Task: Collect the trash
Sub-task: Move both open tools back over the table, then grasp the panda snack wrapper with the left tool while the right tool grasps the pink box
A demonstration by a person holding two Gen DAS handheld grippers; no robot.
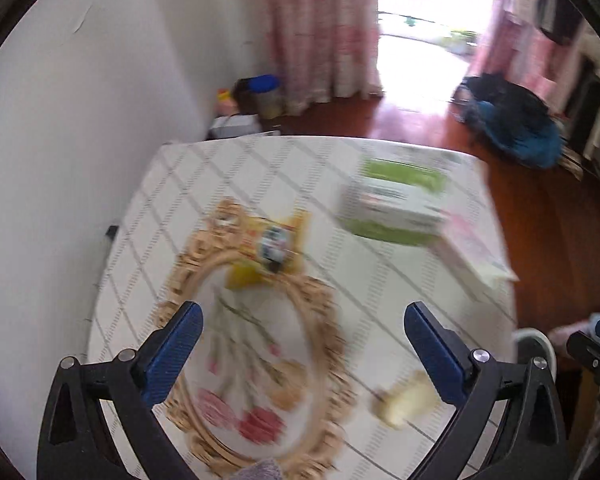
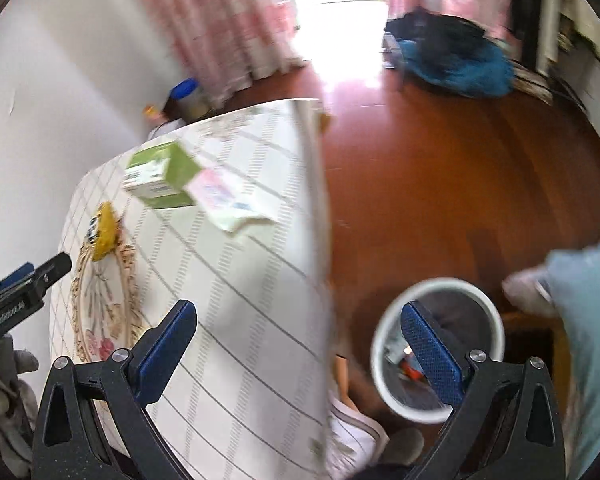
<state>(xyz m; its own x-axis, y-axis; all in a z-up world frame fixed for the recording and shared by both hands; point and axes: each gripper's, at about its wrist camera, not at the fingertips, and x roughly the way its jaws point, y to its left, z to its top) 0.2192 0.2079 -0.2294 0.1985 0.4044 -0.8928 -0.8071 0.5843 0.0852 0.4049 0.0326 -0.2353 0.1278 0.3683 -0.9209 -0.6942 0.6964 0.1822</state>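
My left gripper [image 1: 303, 344] is open and empty above an ornate oval tray [image 1: 260, 360] on the checked table [image 1: 204, 184]. A yellow snack wrapper [image 1: 270, 246] lies on the tray's far rim. A crumpled yellowish scrap [image 1: 404, 400] lies on the table near my left gripper's right finger. My right gripper [image 2: 298, 340] is open and empty, over the table's right edge. A white bin [image 2: 440, 356] with trash inside stands on the floor below it. The wrapper [image 2: 102, 232] and tray [image 2: 100, 308] also show in the right wrist view.
A green and white box [image 1: 396, 204] and a pink booklet [image 1: 476, 248] lie on the table's far right. A white wall [image 1: 60, 160] borders the table's left side. Blue and black bags [image 2: 456, 56] and jars [image 1: 264, 96] sit on the wooden floor [image 2: 460, 168].
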